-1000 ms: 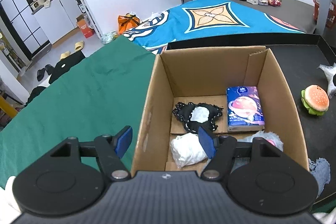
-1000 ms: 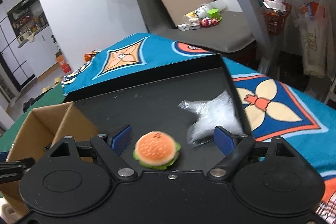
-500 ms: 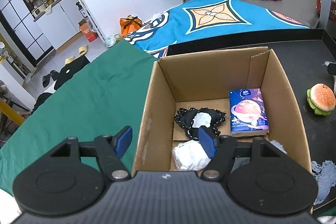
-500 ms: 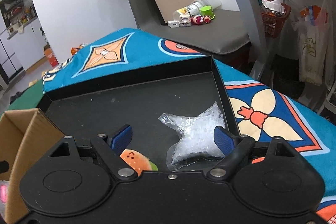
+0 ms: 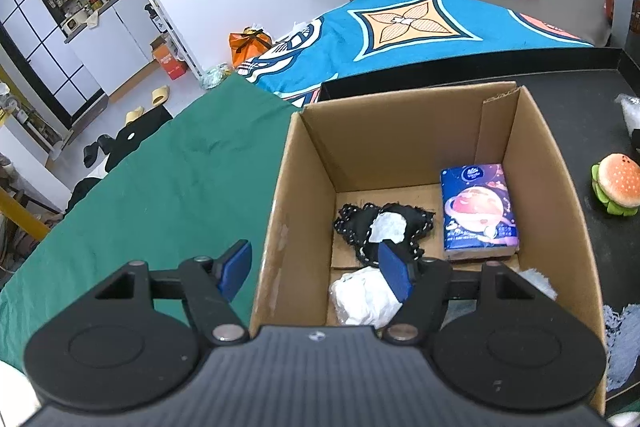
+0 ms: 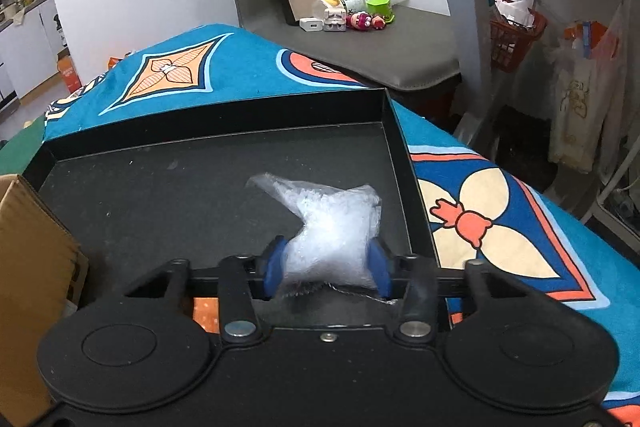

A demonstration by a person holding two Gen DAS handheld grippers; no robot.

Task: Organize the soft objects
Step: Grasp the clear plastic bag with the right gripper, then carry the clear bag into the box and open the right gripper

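My right gripper (image 6: 326,267) is in the black tray (image 6: 180,167), and its jaws are closing on a clear plastic bag (image 6: 332,219); both blue pads (image 6: 274,267) press its sides. A burger plush (image 5: 618,183) lies in the tray right of the cardboard box (image 5: 400,131), and in the right wrist view an orange bit of the burger plush (image 6: 206,311) shows under the gripper. The box holds a tissue pack (image 5: 478,211), a black lace cloth (image 5: 384,223) and a white crumpled wad (image 5: 362,297). My left gripper (image 5: 316,269) is open astride the box's left wall, holding nothing.
A green cloth (image 5: 160,195) covers the surface left of the box. A blue patterned cloth (image 6: 500,207) lies beyond and right of the tray. A blue denim piece (image 5: 622,339) sits by the box's near right corner. Small toys (image 6: 352,19) rest on a grey bench behind.
My right gripper slid right, from the burger plush to the plastic bag, and its jaws closed onto the bag. The left gripper stayed open over the box wall.
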